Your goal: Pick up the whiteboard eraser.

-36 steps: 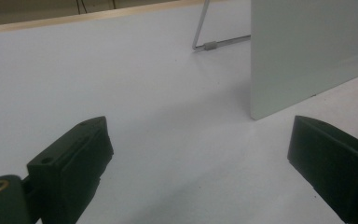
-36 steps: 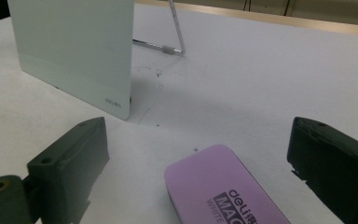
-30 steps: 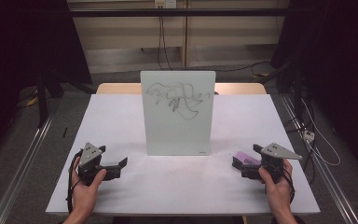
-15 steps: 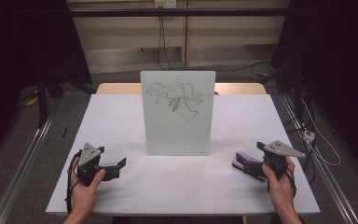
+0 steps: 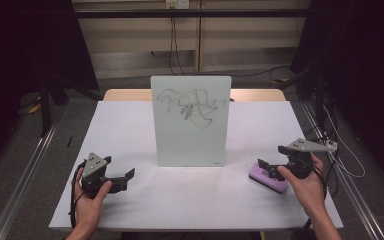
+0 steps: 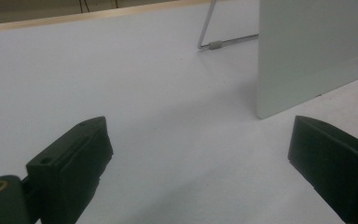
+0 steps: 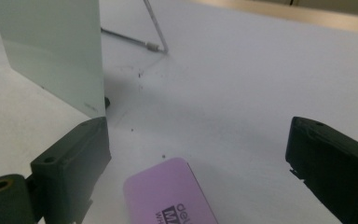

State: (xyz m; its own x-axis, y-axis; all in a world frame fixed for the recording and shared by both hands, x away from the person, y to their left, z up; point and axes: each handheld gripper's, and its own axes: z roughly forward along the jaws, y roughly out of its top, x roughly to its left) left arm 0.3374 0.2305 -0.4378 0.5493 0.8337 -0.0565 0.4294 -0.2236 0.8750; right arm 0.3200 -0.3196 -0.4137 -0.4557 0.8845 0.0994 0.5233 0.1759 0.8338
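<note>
A small whiteboard point(image 5: 190, 120) with a black scribble stands upright on a wire stand at the table's middle. A purple eraser point(image 5: 267, 179) lies flat on the white table point(image 5: 180, 200) at the right. My right gripper point(image 5: 269, 167) hovers over it, open. In the right gripper view the eraser point(image 7: 168, 196) lies low between the spread jaws of that gripper point(image 7: 198, 158), touching neither, and the whiteboard's edge point(image 7: 51, 51) rises at the left. My left gripper point(image 5: 126, 180) rests open at the front left, nothing between its jaws point(image 6: 200, 158).
The whiteboard point(image 6: 317, 51) and its wire stand point(image 6: 209, 28) stand ahead of the left gripper. Dark eraser crumbs point(image 7: 140, 74) dot the table near the board's foot. Cables point(image 5: 340, 165) hang off the table's right edge.
My right gripper has drawn back a little to the right, so more of the purple eraser shows. The left gripper and the whiteboard have stayed where they were.
</note>
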